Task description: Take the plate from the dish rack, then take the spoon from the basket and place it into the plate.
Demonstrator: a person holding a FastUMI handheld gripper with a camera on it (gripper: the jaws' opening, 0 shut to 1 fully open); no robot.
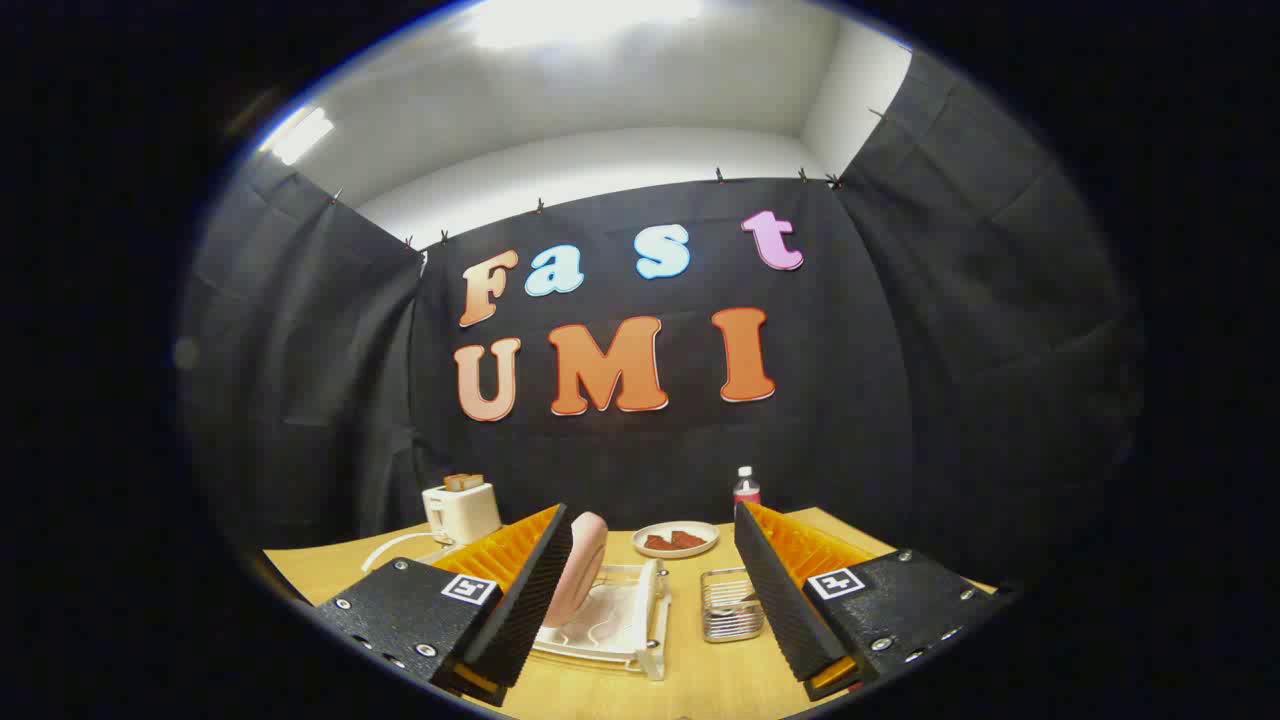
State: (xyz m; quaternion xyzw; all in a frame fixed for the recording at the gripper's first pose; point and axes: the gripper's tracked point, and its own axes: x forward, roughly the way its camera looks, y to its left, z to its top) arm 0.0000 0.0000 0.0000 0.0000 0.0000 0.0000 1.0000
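A pink plate [580,565] stands on edge in the white dish rack [618,625], close against the inner face of the left finger. To the rack's right sits a small wire basket [731,606] with a spoon lying in it, just inside the right finger. My gripper [650,590] is open, its fingers spread wide above the table with nothing held between them. The rack and basket lie just ahead of the fingers and below them.
A white toaster [461,511] with bread in its slots stands at the back left of the wooden table [700,680]. Farther back are a white dish [676,539] with brown food and a small bottle [746,488] with a white cap.
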